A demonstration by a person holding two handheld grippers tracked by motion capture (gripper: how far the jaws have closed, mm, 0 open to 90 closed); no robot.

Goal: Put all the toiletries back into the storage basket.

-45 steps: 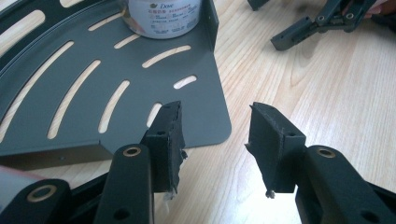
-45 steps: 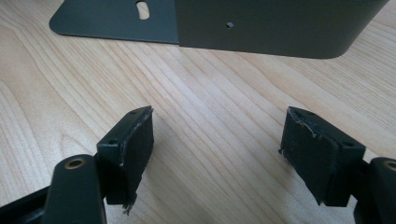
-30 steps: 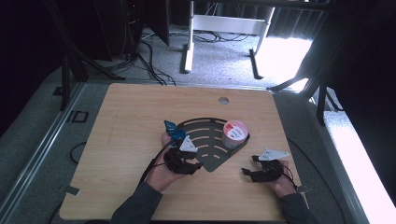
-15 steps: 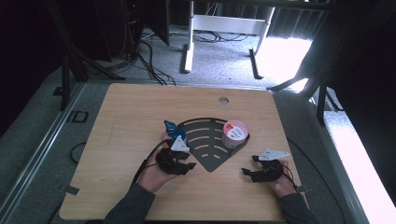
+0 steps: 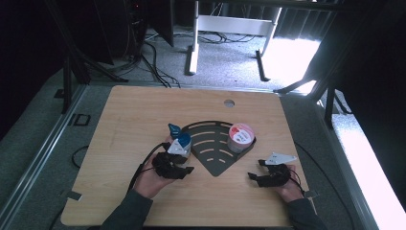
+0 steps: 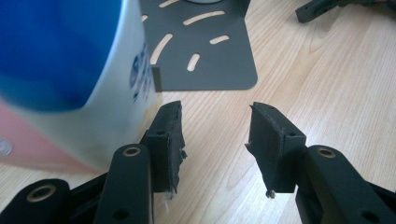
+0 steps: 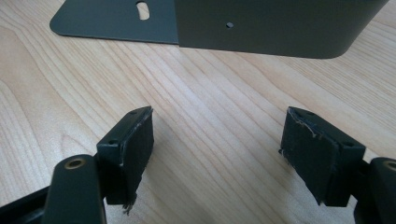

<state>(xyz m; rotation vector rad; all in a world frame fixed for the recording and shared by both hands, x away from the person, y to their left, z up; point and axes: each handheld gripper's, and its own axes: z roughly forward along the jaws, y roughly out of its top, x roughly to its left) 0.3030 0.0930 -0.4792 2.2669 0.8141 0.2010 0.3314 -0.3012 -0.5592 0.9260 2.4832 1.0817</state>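
Note:
A dark fan-shaped slotted tray (image 5: 215, 146) lies mid-table, with a red-and-white lidded cup (image 5: 240, 136) standing in its right corner. A white cup with a blue lid (image 5: 183, 143) stands against the tray's left edge. My left gripper (image 5: 184, 162) sits just below that cup and is open. In the left gripper view the cup (image 6: 70, 70) is outside the left jaw and nothing lies between the fingertips (image 6: 215, 112). My right gripper (image 5: 256, 170) rests open on the wood below the tray's right side, and its gap (image 7: 219, 116) holds only bare table, facing the tray wall (image 7: 261, 28).
A small blue object (image 5: 173, 129) lies just beyond the blue-lidded cup. The wooden table (image 5: 143, 110) has a round hole (image 5: 229, 102) near its far edge. Cables trail from both grippers toward the near edge. Dark floor and furniture legs surround the table.
My left gripper has slid a little to the left, off the tray's left edge, uncovering the blue-lidded cup. The right gripper has stayed put.

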